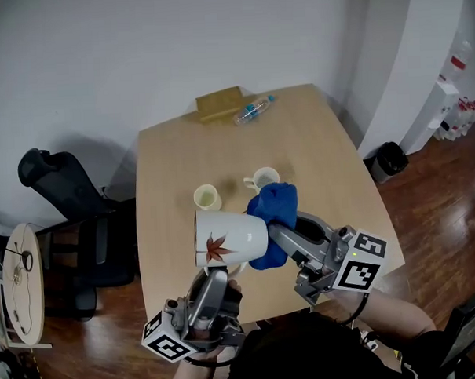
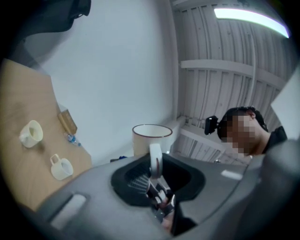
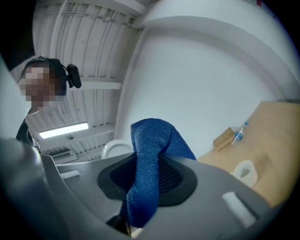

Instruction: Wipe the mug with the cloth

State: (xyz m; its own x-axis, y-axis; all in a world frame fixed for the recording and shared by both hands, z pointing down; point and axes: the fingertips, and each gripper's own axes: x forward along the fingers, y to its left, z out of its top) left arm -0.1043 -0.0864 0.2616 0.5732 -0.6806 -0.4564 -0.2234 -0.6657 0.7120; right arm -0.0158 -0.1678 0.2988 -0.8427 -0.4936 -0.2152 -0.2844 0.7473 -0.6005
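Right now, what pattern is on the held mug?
The mug is white with a red-brown leaf; clearest in the head view.

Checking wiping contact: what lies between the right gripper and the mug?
The blue cloth, clamped in the right gripper, bunched against the mug's end; the head view shows it.

The head view looks steeply down on the table [image 1: 314, 142]. Each gripper view sits close behind its own jaws, tilted up toward the ceiling [image 2: 225, 70]. All three share the mug [image 1: 230, 236] and the bottle [image 1: 254, 109].
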